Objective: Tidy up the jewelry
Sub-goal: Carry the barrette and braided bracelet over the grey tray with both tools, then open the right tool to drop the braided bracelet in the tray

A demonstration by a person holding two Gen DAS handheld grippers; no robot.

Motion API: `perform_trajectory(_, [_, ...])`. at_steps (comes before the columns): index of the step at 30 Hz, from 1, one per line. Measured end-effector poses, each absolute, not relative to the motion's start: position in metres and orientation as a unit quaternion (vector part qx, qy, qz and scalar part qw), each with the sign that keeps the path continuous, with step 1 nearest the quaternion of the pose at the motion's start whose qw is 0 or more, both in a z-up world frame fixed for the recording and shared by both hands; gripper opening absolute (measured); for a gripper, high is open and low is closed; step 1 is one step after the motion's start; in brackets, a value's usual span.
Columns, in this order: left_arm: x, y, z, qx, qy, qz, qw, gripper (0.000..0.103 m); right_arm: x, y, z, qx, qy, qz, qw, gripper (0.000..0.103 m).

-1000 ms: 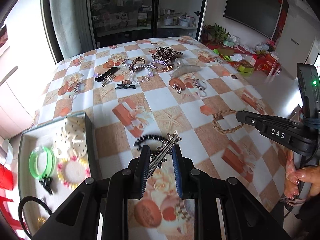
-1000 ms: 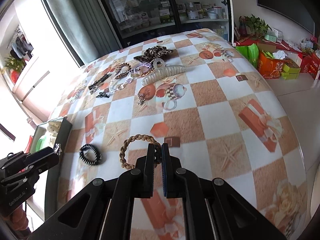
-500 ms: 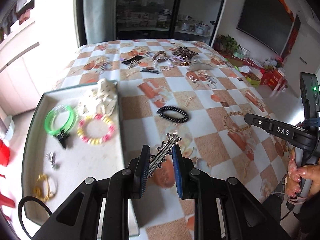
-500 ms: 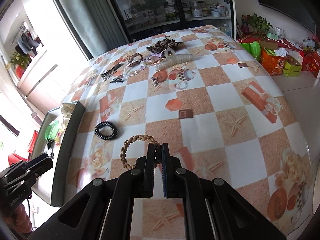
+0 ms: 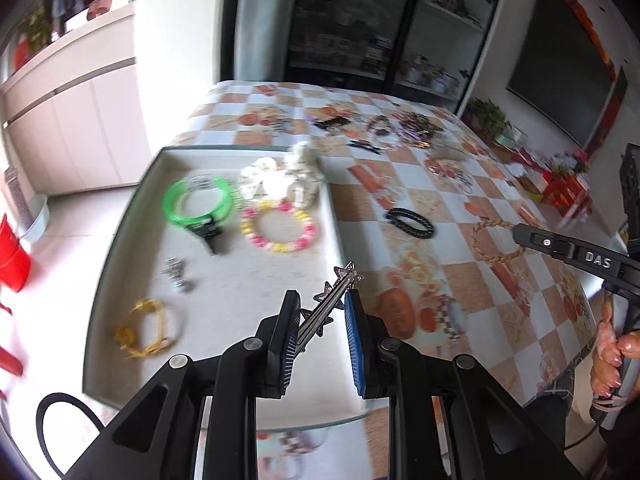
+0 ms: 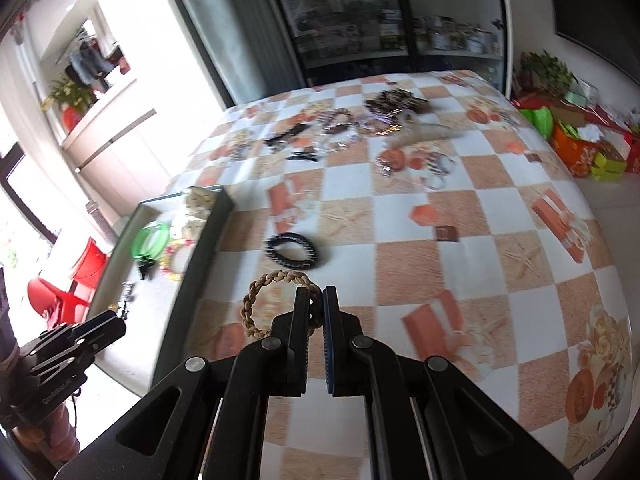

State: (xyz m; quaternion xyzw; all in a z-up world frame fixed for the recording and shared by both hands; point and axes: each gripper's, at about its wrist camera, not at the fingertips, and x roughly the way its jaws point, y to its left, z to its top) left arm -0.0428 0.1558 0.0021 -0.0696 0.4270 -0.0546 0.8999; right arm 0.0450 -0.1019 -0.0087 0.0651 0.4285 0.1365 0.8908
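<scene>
Star-studded hair clip (image 5: pixel 334 301) clamped in your left gripper (image 5: pixel 322 332) points its long axis up and right over the tray (image 5: pixel 120 240), directly below and nearer than your right gripper (image 6: pixel 316 308), which grips the braided bracelet (image 6: pixel 264 300) above the table (image 6: pixel 500 216).

"DAS" is printed on the right claw (image 5: pixel 516 236)
</scene>
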Motion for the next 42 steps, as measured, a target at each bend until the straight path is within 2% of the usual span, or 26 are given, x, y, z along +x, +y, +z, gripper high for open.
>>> perform_trajectory(19, [-0.058,0.237,-0.021,-0.111,0.433,0.02,0.894,0.026,0.051,0.04,-0.004,-0.022,0.442,0.252,0.861,0.007])
perform_trajectory(42, [-0.028,0.217,-0.059,-0.071,0.496,0.001,0.865,0.026,0.109,0.11,-0.074,-0.043,0.543,0.277,0.792,0.007])
